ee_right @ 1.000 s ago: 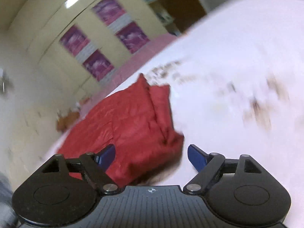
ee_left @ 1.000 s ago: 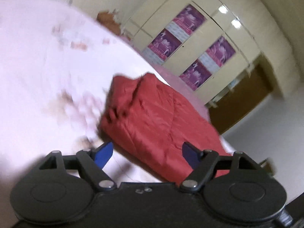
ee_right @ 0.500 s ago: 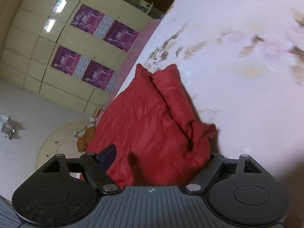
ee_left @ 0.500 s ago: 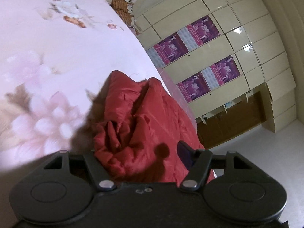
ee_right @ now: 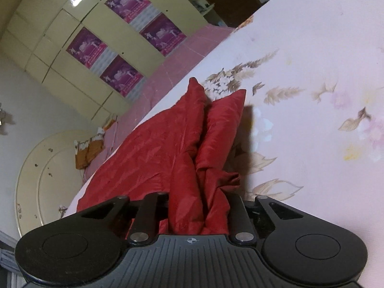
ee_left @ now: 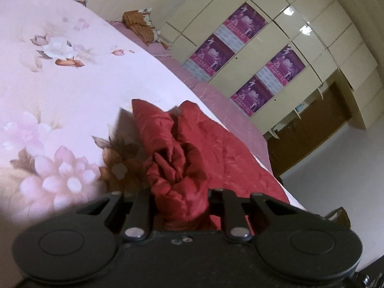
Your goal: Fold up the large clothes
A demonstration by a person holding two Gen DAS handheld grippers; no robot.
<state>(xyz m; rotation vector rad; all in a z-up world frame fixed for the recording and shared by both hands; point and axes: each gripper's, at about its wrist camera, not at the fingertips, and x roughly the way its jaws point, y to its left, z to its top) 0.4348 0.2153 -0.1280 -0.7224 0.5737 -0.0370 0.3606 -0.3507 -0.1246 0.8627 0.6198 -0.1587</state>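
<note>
— Where's the garment, and what have you got hold of?

— The crinkled, glossy red padded garment (ee_left: 216,148) lies on the pale pink floral bedsheet (ee_left: 60,84), close to the bed's edge, already doubled over into a thick slab. My left gripper (ee_left: 181,199) has just been closing, and its jaws now pinch a bunched red corner between them. The right gripper (ee_right: 198,206) has just been closing too, and it's clamped on the other gathered corner, with two layers standing up in a ridge ahead of it.

— So what's the step in hand?

— I judge it's the lift-and-carry of this near edge over the rest. To do it well I'd raise both hands together and level, keep the edge taut between them so the middle doesn't sag, then lay it down flush with the far edge — not short of it.

— Anything to watch?

— The fabric looks slippery and puffy, so a thin pinch could slide out; I'd keep both jaws pressed hard. The slab sits near the bed's side, so I'd carry inward.

— And beyond the bed?

— Cream cabinet doors (ee_right: 60,36) with purple posters (ee_left: 247,21) behind, nothing in my way.
</note>
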